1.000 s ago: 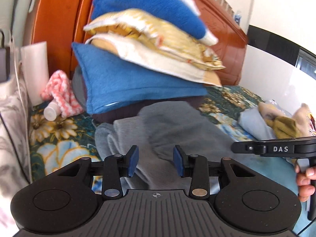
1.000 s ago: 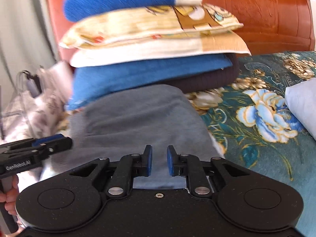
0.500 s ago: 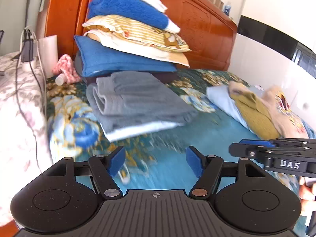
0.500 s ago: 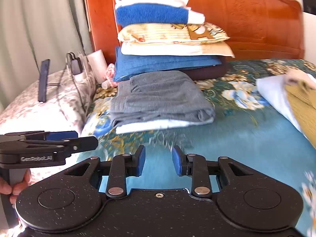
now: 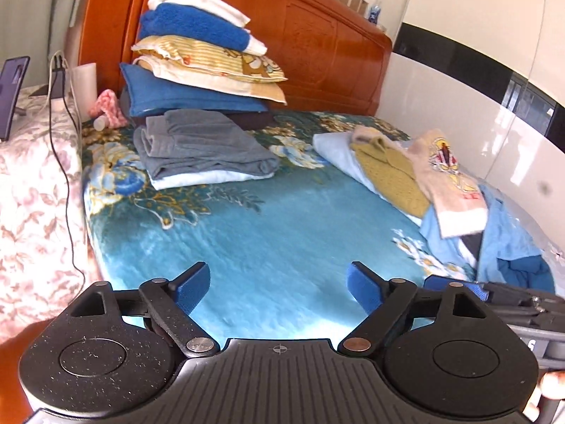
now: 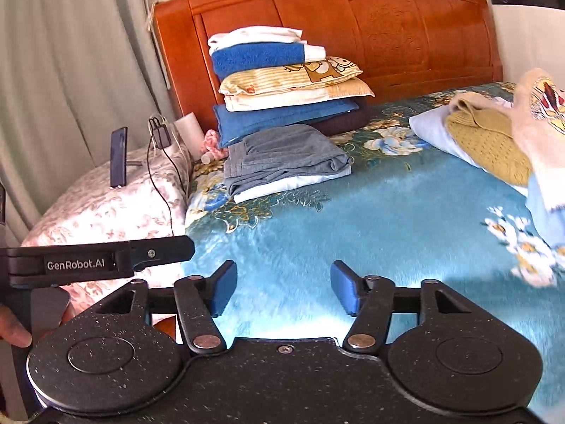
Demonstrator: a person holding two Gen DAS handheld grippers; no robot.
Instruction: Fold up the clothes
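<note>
Tongs of both hands, left tongs (image 5: 279, 282) and right tongs (image 6: 282, 288), are opening and grasp nothing, above the blue bed cover (image 5: 268, 233). Folded grey clothes (image 5: 201, 146) lie far ahead of them, slightly left. Unfolded clothes (image 5: 416, 166) lie ahead on the right.

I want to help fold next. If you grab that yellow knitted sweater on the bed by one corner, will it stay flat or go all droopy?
Probably droopy: the yellow sweater already lies rumpled over the clothes beneath it. Its open knit looks stretchy, so a corner may pull out of shape. It seems light, but the cream top lying partly on it could drag along.
</note>
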